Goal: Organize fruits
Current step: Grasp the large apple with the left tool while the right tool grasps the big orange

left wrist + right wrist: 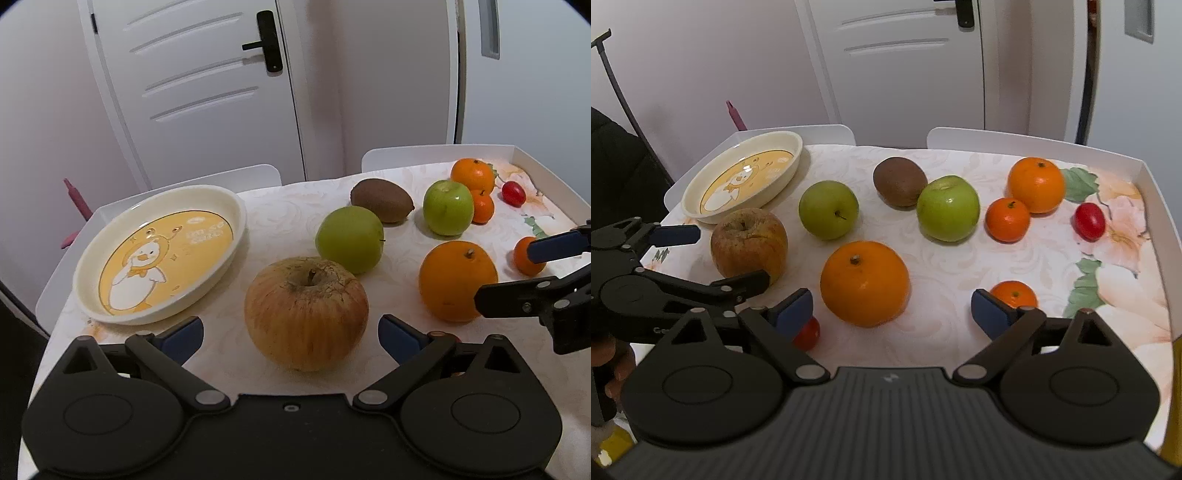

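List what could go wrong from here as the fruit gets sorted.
1. The left gripper, open around the big wrinkled reddish-yellow apple, may slip on its round sides.
2. The large orange sits close by; a bump could roll it.
3. The small red tomato lies half hidden beside a right gripper finger and could be knocked.

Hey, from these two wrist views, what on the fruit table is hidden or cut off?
- Small red tomato: right wrist view, mostly hidden behind the right gripper's blue pad.
- Small orange tangerine: left wrist view, partly covered by the right gripper's pad.
- Printed writing on the cream duck plate: too small and blurred in both views.
- Table's near edge: hidden by both gripper bodies.
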{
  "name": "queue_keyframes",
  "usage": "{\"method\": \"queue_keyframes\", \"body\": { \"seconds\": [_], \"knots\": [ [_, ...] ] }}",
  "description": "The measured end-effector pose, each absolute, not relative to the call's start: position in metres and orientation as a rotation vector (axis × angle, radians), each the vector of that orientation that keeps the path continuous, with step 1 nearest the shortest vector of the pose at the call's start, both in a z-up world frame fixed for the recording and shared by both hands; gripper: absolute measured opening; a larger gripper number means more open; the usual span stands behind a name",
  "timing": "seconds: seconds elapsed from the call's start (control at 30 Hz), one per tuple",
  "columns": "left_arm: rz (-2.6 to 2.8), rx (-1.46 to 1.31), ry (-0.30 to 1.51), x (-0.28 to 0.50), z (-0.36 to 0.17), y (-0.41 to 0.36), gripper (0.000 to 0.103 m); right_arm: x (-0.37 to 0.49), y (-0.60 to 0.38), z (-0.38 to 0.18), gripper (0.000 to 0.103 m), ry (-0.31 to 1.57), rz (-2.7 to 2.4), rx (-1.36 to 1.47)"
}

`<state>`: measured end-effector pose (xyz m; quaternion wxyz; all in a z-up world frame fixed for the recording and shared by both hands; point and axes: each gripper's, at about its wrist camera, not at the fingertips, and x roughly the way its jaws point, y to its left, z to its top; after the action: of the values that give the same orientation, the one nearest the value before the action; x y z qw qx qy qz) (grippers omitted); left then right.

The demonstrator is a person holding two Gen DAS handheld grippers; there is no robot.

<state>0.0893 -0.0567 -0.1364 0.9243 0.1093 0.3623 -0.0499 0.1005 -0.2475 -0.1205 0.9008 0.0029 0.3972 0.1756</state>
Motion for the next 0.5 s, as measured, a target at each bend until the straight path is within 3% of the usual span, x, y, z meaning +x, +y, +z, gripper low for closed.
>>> {"method": "queue_keyframes", "body": {
  "seconds": [0.37, 0.5],
  "knots": [
    [-0.166, 0.235, 0.761, 0.099, -0.146, -0.059, 0.079, 0.111, -0.239, -0.13, 0.091, 0.828, 0.419, -0.014],
    [-0.173, 0.236, 0.757, 0.099, -0.146, -0.059, 0.078, 0.112, -0.238, -0.133, 0.09, 0.832, 0.422, -0.011]
  ]
}}
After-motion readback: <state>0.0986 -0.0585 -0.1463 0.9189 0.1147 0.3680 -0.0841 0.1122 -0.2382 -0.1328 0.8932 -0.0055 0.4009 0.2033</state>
